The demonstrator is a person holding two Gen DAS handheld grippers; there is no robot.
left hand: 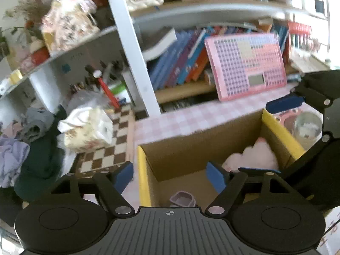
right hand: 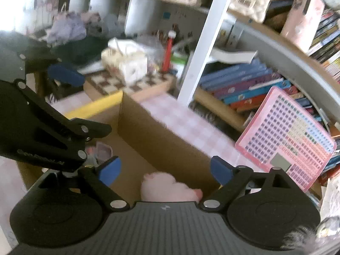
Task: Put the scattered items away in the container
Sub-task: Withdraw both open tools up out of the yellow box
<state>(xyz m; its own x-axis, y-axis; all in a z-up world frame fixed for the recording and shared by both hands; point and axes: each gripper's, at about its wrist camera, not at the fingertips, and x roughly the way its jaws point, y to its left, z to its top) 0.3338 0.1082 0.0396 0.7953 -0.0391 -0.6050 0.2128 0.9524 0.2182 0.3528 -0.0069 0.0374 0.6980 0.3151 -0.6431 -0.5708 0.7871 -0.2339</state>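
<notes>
An open cardboard box (left hand: 180, 148) with yellow-edged flaps stands on the pink checked tabletop. Inside it lie a pink plush toy (left hand: 252, 157) on the right and a small lilac tub (left hand: 182, 198) on the floor. My left gripper (left hand: 171, 176) hovers over the box's left rim, open, with nothing between its blue pads. In the right wrist view my right gripper (right hand: 165, 170) is open and empty above the plush toy (right hand: 167, 187), with the box wall (right hand: 161, 140) beyond. The lilac tub (right hand: 104, 149) shows under the left gripper's arm. Each view catches the other gripper's blue pad (left hand: 284, 104) (right hand: 65, 74).
A chessboard (left hand: 102, 155) with a floral tissue box (left hand: 89, 129) lies left of the box, beside a heap of clothes (left hand: 31, 148). A pink keyboard toy (left hand: 246, 63) leans on shelved books behind. A glass jar (left hand: 308, 125) stands right of the box. A white shelf post (left hand: 131, 48) rises behind.
</notes>
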